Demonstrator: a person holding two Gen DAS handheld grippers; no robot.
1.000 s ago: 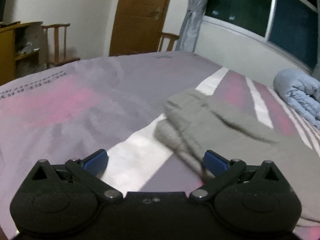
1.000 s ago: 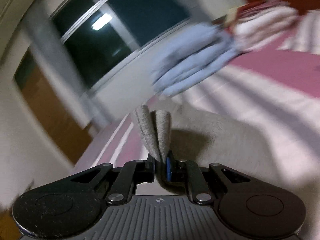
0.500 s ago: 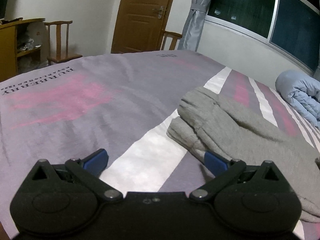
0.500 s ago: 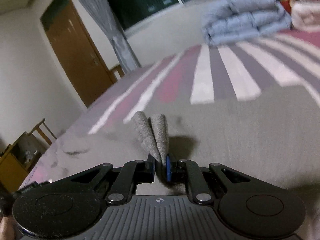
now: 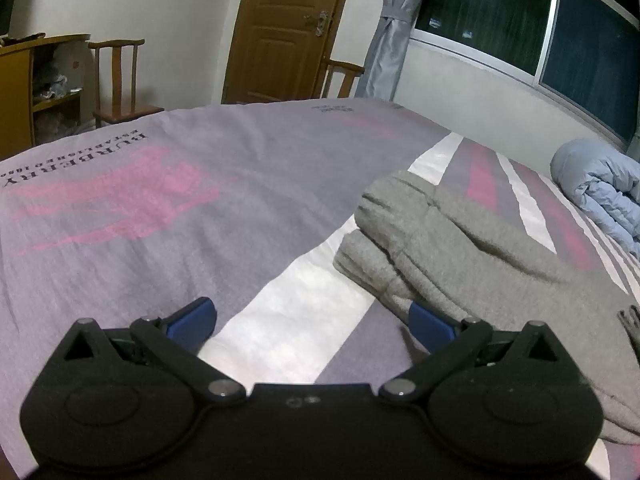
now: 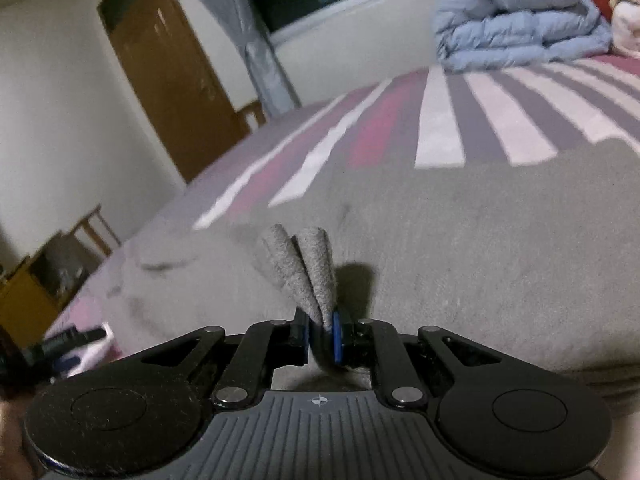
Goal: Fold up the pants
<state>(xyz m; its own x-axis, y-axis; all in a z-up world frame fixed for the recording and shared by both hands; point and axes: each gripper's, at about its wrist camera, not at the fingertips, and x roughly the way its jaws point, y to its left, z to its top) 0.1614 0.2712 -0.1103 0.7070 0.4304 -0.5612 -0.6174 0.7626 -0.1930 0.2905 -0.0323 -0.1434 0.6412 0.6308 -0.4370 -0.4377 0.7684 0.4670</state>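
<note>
my right gripper [image 6: 320,330] is pinching a doubled edge of the soft grey fleece pants [image 6: 460,248]; two little peaks of the cloth stand up between the blue pads. my left gripper [image 5: 310,322] is spread wide and holds nothing, low over the striped purple, white and pink bedsheet [image 5: 168,216]. the pants lie on this sheet, already folded over in layers, with the bunched end near my left gripper's right finger.

what could go wrong: i hold only a small bite of thick cloth, so if i pull it sideways too quickly, one layer may slip out and the fold will open. if i let go before the edge lies on the lower layer, i think the ends will not match. the left gripper is just beside the stack and could push it crooked.

compared with the earlier pictures, the right view was tilted and blurred, and now it is nearly level and close over the pants, with the same pinch. the left view has become sharp, and the pants look more settled.
</note>
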